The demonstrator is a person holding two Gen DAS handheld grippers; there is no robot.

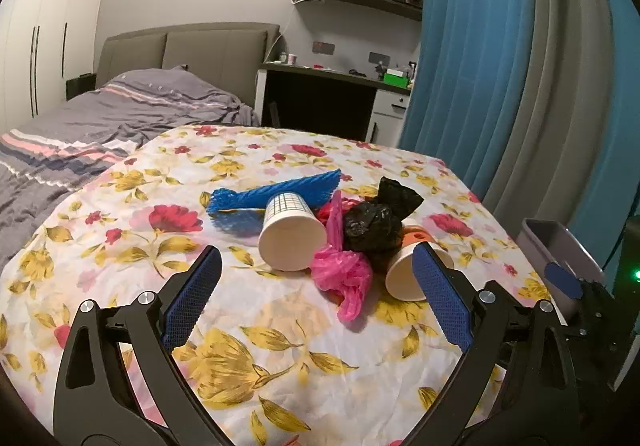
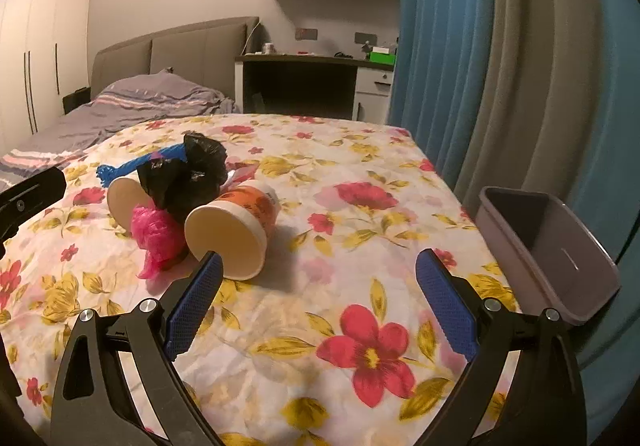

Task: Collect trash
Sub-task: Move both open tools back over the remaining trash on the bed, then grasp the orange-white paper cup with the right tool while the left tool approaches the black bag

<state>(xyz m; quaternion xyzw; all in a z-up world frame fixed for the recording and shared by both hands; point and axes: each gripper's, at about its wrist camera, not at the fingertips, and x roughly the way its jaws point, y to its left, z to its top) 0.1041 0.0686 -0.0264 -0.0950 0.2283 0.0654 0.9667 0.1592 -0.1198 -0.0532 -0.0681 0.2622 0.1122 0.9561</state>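
While both grippers gape empty, left gripper [image 1: 316, 288], right gripper [image 2: 318, 292]; orange cup [image 2: 240, 222] label perhaps text, unreadable

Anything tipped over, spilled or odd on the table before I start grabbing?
Both paper cups lie on their sides: the grid-print cup and the orange cup, mouths toward the cameras. No spill shows. A black bag and a pink bag are crumpled between them, over blue foam netting. The bin stands empty.
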